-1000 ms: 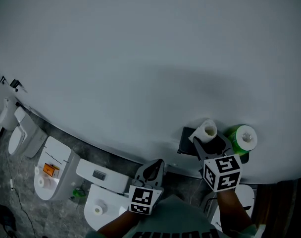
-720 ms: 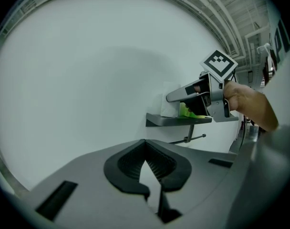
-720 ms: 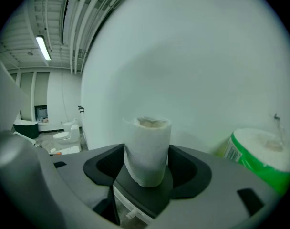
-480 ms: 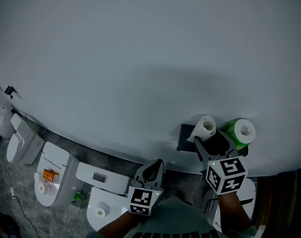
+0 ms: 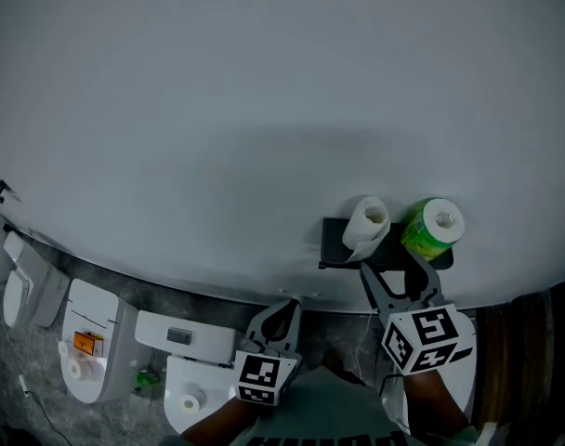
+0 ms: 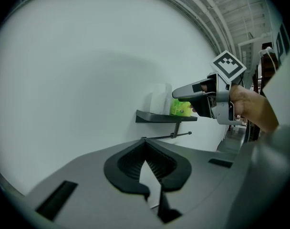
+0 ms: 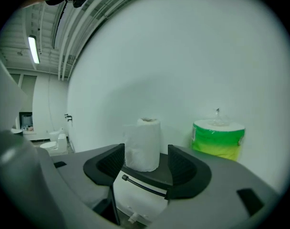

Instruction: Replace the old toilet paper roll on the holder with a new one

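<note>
Toilet paper roll, white (image 5: 366,223), upright on black wall shelf (image 5: 336,240) beside green-wrapped roll (image 5: 431,230). Right claw (image 5: 391,269) released, facing white roll, not touching. Left claw (image 6: 145,142) clenched, empty.

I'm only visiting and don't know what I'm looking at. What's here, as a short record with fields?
Shelf: black, wall-mounted, with a bare bar beneath
White roll: upright on the shelf, left side
Green wrapped roll: upright on the shelf, to its right, not touching
Right gripper: open, facing the white roll, holding nothing
Left gripper: shut, empty, lower and to the left
</note>
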`<state>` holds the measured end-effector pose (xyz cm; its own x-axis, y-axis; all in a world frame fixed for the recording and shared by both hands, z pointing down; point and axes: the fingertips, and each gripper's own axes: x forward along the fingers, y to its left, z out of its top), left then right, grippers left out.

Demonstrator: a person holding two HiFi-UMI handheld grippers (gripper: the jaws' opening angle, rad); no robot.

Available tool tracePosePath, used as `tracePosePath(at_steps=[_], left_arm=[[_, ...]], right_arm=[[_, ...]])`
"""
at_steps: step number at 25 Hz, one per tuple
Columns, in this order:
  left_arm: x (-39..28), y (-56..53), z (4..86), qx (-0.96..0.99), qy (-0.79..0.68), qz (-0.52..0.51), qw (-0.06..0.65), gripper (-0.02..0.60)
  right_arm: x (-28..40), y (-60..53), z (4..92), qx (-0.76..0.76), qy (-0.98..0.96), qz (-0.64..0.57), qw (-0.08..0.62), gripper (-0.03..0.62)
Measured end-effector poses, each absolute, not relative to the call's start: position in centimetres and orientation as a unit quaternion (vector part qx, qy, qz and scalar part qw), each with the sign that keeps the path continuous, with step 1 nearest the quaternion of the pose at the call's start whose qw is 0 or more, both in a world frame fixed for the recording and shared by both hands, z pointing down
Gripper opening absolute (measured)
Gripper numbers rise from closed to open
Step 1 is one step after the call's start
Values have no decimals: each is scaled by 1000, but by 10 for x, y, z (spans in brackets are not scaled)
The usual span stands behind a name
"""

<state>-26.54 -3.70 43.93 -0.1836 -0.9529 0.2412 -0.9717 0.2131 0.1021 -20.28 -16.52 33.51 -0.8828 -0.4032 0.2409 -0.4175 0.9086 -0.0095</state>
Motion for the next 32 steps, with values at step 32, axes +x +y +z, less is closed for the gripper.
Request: tracePosePath(at_steps=[32], left_arm=[[-180, -87, 427, 734, -671, 79, 71, 3]], right_arm=[[-89, -141, 396, 302, -945, 81, 98, 270]])
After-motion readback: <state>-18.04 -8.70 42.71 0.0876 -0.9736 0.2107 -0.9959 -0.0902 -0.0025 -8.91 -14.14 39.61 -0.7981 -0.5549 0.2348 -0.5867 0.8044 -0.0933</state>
